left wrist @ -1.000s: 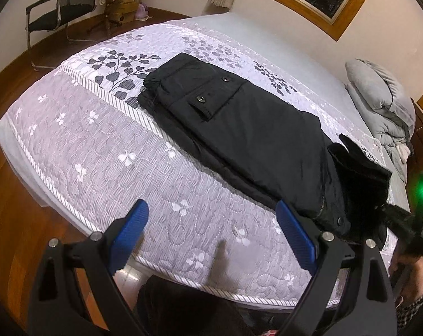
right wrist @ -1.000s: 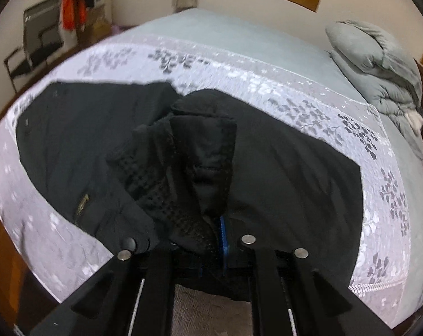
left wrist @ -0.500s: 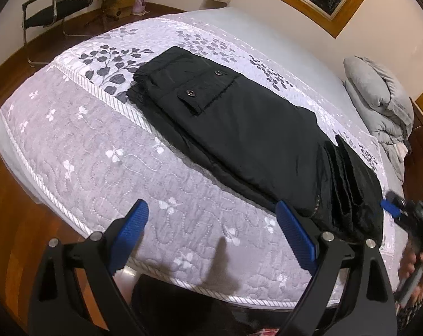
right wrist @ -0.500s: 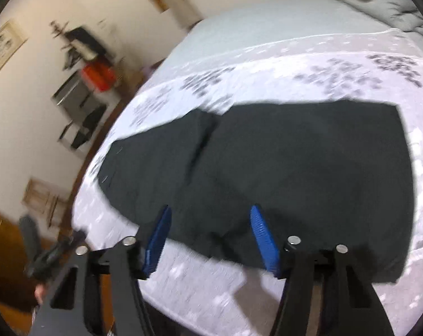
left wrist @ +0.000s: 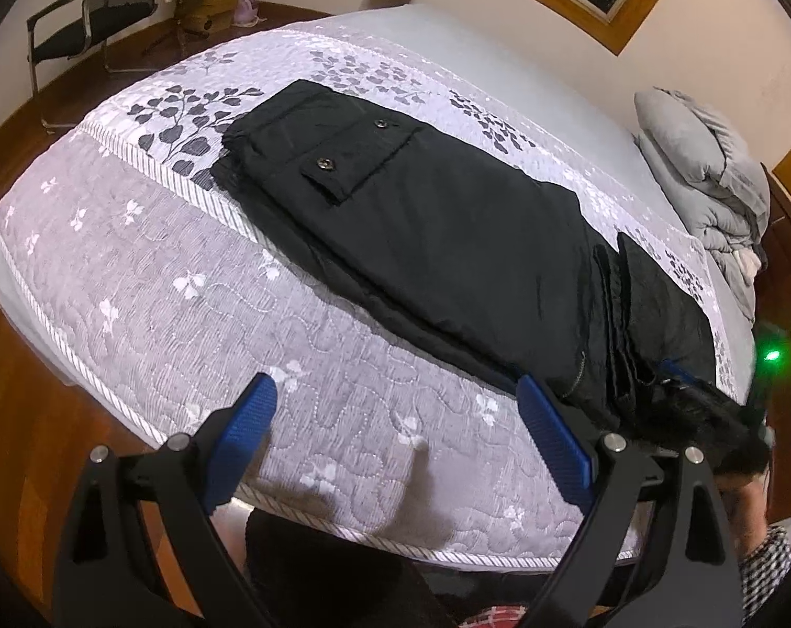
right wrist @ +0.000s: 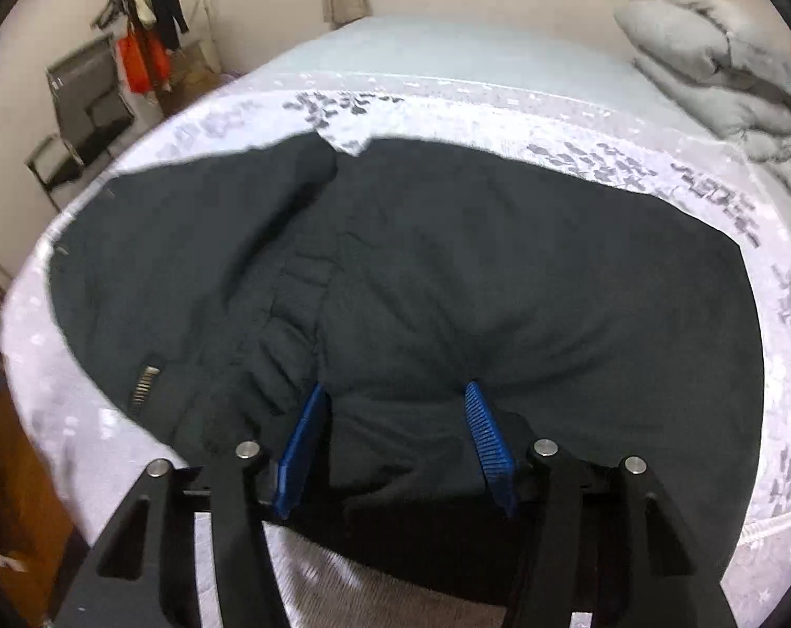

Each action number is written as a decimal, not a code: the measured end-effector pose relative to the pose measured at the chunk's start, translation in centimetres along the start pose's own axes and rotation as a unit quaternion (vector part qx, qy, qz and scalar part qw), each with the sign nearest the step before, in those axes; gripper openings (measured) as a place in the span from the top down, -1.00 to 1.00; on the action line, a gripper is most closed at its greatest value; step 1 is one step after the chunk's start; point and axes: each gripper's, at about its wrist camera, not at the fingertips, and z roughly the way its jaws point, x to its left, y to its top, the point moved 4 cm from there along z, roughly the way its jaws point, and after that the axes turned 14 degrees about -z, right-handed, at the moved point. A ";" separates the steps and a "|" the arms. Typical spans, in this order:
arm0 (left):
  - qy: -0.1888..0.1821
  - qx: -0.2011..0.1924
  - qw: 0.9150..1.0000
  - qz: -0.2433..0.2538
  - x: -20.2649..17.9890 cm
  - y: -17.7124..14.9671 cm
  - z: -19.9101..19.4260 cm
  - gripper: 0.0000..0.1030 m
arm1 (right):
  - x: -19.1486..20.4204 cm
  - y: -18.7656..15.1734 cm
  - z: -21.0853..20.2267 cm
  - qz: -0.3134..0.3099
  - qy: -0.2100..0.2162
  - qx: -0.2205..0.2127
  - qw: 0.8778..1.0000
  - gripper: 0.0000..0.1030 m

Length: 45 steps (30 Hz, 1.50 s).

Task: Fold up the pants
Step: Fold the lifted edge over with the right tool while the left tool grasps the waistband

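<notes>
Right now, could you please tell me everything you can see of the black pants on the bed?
The black pants lie flat on the quilted floral bedspread, folded lengthwise into a long strip running diagonally. The fabric looks matte and slightly padded. A flap pocket with two dark buttons faces up near the far end. At the near end sit gathered ridges and a small metal zipper. The right hand-held gripper is open, its blue pads straddling a raised fold at that end; the left hand-held gripper hovers open, apart.

Matt black cloth on quilted fabric

Black pants (left wrist: pixel 447 230): matt woven cloth, metal snap buttons. Bedspread (left wrist: pixel 212 303): stitched, faintly shiny fabric. Left gripper (left wrist: pixel 395 437) pads (left wrist: pixel 552 439): ribbed blue plastic. Floor (left wrist: pixel 13 418): glossy wood.
</notes>
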 end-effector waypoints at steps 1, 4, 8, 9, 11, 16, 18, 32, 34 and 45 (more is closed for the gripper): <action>0.002 0.000 1.000 0.003 -0.1 0.0 0.0 -0.80 | -0.5 -0.2 -0.8 0.010 0.001 -0.011 1.000 -0.12; 0.003 0.003 1.000 0.002 -0.2 0.0 0.2 -0.80 | -3.0 -0.8 -3.8 0.035 -0.029 -0.044 0.998 -0.26; -0.001 0.009 1.000 0.002 -0.9 -0.1 0.6 -0.80 | -6.5 -2.5 -5.1 0.070 -0.067 -0.043 0.994 -0.26; -0.003 0.011 1.000 0.004 -1.2 -0.2 0.6 -0.80 | -6.9 -3.0 -4.9 0.073 -0.072 -0.037 0.994 -0.26; -0.005 0.015 1.000 0.006 -1.7 -0.3 0.7 -0.80 | -7.7 -4.0 -3.8 0.078 -0.073 -0.018 0.994 -0.26; -0.007 0.019 1.000 0.011 -2.7 -0.3 0.9 -0.80 | -6.9 -5.1 -1.3 0.045 -0.099 0.000 0.994 -0.34; -0.008 0.022 1.000 0.007 -2.9 -0.1 1.2 -0.80 | -6.5 -5.2 -0.6 0.047 -0.101 -0.001 0.994 -0.35; -0.093 0.004 0.972 -0.215 5.1 7.3 3.1 -0.77 | -12.1 -7.5 -9.0 0.153 -0.004 -0.125 0.980 -0.33; -0.131 0.013 0.953 -0.273 7.1 8.5 4.3 -0.75 | -13.5 -8.3 -9.4 0.175 -0.012 -0.129 0.976 -0.34; -0.198 0.066 0.900 -0.383 9.6 10.7 10.4 -0.68 | -15.3 -9.3 -9.0 0.200 -0.025 -0.121 0.972 -0.34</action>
